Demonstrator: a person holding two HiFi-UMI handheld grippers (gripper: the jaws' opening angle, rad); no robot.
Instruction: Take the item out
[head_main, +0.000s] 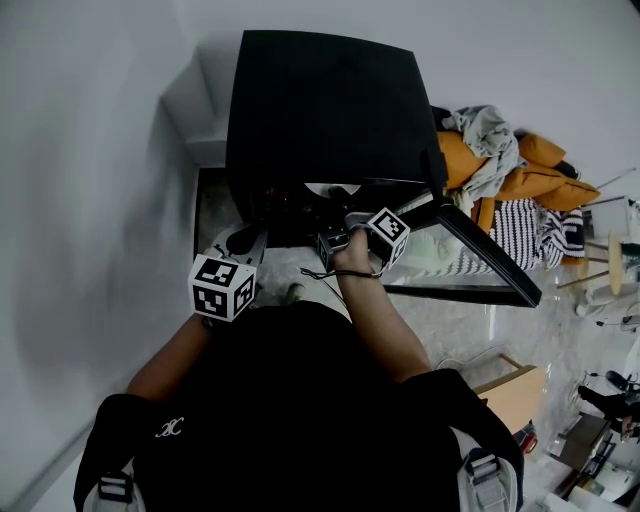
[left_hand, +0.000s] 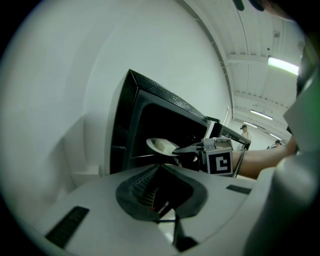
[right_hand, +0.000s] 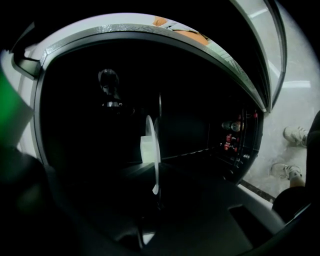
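Right tongs (right_hand: 152, 197) pinch the rim of a white plate (right_hand: 151, 150) bearing a pale block (right_hand: 144, 150) at the oven (head_main: 320, 110) mouth. Left tongs (left_hand: 165, 205), at their 8 o'clock, are pressed together, empty. Held by one edge, the plate could tip, spilling the block.

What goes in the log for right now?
step: take-out | right tool: shut on white plate, at mouth of open black oven | left tool: shut, empty

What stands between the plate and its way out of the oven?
Nothing visible. The right gripper holds the plate at the open mouth of the oven. The door is swung clear to the side, and the left gripper hangs off to the left.
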